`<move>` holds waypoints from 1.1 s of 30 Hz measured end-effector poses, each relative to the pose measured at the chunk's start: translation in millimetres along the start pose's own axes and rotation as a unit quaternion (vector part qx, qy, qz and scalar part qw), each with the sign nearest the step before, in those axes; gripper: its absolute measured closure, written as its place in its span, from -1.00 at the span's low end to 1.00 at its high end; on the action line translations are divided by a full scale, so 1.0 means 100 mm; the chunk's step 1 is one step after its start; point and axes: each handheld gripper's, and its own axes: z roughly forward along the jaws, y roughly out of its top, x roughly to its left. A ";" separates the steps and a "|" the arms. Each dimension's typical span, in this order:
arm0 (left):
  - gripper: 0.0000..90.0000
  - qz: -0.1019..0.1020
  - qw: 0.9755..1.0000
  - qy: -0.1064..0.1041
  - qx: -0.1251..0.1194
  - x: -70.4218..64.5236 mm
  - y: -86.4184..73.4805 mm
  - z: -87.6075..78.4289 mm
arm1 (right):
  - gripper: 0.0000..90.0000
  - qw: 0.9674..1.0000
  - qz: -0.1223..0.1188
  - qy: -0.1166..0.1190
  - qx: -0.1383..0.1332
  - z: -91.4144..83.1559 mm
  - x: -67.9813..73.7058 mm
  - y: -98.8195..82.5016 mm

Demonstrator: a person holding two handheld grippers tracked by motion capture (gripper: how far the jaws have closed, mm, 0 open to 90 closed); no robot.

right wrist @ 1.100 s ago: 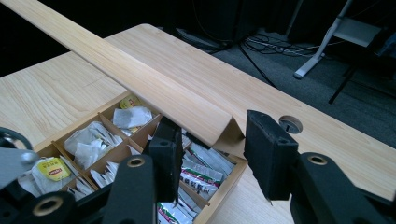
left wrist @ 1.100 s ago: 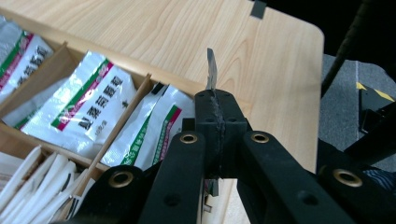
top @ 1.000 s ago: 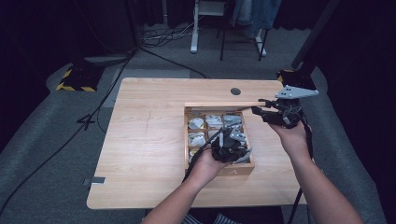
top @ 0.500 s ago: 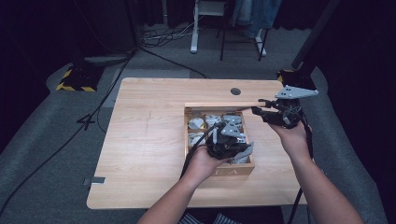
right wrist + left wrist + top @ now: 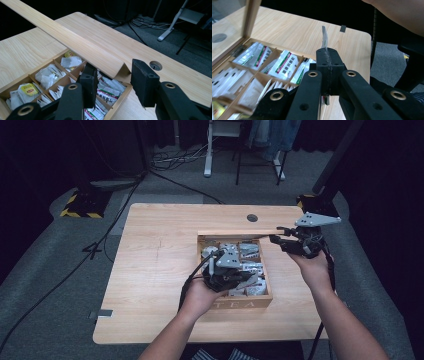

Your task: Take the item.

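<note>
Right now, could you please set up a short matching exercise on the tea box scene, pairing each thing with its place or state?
Things:
1. left gripper
2. right gripper
3. tea box lid
4. tea box

States:
A. raised open, its corner between two fingers
B. lies on the wooden table, compartments full of sachets
C. shut on a thin tea sachet
D. holds up the lid's corner

Pairs: 1-C, 2-D, 3-A, 4-B

Pale wood, black jaws, bright sachets

The tea box point(image 5: 250, 301) and table point(image 5: 155, 260) are light, grained wood; sachets point(image 5: 285, 62) are white with red-green stripes; one tea tag point(image 5: 29, 89) is yellow; grippers point(image 5: 329, 65) are black.
</note>
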 end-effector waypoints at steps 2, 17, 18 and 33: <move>0.99 0.001 1.000 0.003 -0.002 0.00 -0.02 -0.06 | 0.27 1.000 0.000 0.000 0.000 0.00 0.00 0.00; 0.99 -0.011 0.999 0.037 -0.008 0.06 -0.28 -0.54 | 0.27 1.000 -0.001 -0.001 0.003 -0.01 0.01 0.00; 0.99 -0.013 0.999 0.041 -0.010 0.07 -0.31 -0.58 | 0.27 1.000 -0.001 -0.001 0.003 -0.01 0.01 -0.01; 0.99 -0.036 0.997 0.067 -0.004 0.22 -0.64 -0.99 | 0.27 1.000 -0.001 -0.003 0.003 -0.01 0.02 -0.01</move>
